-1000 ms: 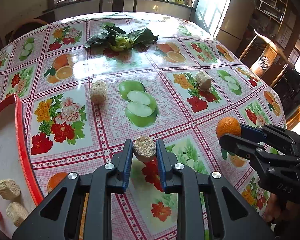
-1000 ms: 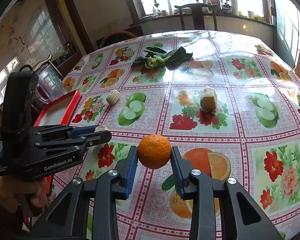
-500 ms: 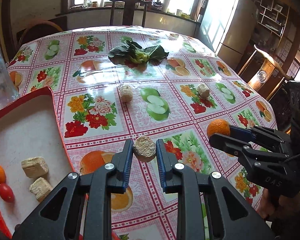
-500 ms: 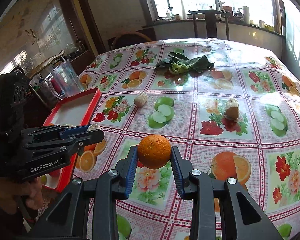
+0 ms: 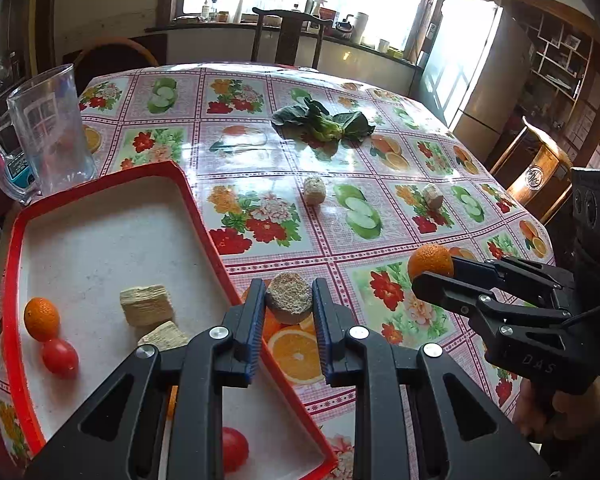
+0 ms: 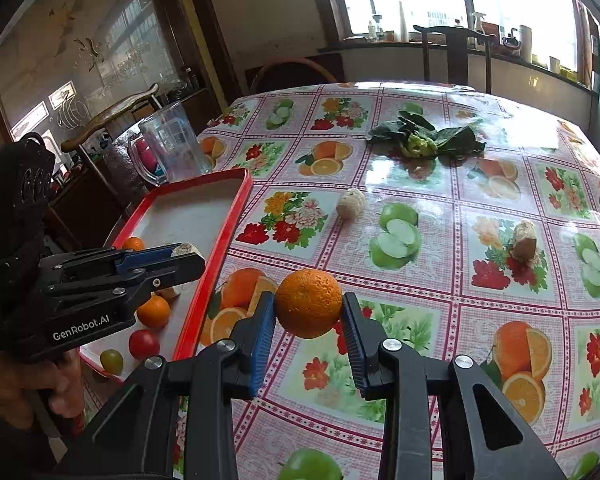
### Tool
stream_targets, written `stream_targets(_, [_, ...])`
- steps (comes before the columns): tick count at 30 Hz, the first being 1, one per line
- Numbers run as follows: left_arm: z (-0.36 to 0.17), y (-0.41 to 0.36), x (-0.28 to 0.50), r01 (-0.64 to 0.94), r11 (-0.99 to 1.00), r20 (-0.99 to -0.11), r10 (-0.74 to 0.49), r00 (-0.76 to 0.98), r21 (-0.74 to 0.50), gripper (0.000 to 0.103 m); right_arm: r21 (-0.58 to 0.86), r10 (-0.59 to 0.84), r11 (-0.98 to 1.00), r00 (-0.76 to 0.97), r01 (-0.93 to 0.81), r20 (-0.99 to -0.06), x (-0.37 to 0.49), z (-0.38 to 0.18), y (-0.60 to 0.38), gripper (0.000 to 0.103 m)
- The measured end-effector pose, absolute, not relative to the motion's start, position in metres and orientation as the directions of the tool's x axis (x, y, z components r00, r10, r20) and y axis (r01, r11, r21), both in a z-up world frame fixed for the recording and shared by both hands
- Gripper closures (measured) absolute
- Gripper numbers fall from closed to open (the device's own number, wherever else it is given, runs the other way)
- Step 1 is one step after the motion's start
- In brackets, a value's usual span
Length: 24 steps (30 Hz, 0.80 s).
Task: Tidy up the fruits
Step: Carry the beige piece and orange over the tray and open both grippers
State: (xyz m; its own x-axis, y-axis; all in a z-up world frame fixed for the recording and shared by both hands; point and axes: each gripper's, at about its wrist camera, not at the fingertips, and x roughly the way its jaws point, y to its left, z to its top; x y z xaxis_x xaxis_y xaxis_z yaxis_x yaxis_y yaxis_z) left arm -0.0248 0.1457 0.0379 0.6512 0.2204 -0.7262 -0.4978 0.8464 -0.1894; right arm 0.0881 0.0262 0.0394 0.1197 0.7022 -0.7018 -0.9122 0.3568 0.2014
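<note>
My left gripper (image 5: 289, 300) is shut on a round tan crumbly chunk (image 5: 289, 295), held over the right rim of the red-rimmed tray (image 5: 204, 216). In the tray lie a small orange (image 5: 41, 319), a red tomato (image 5: 60, 357), two tan blocks (image 5: 146, 306) and another tomato (image 5: 235, 449). My right gripper (image 6: 309, 312) is shut on an orange (image 6: 309, 303) above the tablecloth, right of the tray (image 6: 236, 216). In the right wrist view the left gripper (image 6: 186, 258) hangs over the tray. The right gripper (image 5: 430, 272) shows at the right of the left wrist view.
Two more tan chunks (image 5: 314, 191) (image 5: 432, 196) lie mid-table on the fruit-print tablecloth (image 5: 260, 152). A leafy green vegetable (image 5: 324, 122) sits farther back. A clear plastic jug (image 5: 50, 128) stands behind the tray. Wooden chairs (image 5: 288, 36) surround the table.
Both grippers have moved left toward the tray, each still holding its load. The tray has come much further into view, with its fruit and blocks now visible.
</note>
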Motion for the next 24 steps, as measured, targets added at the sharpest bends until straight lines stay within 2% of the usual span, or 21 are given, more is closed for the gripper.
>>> stream_targets(24, [0.04,0.212,-0.092,-0.612,0.761,-0.711,0.307,0.632,-0.215,0.082,0.18,0.698,0.219,0.025,-0.959,-0.716,0.032,0.044,0.126,0.069])
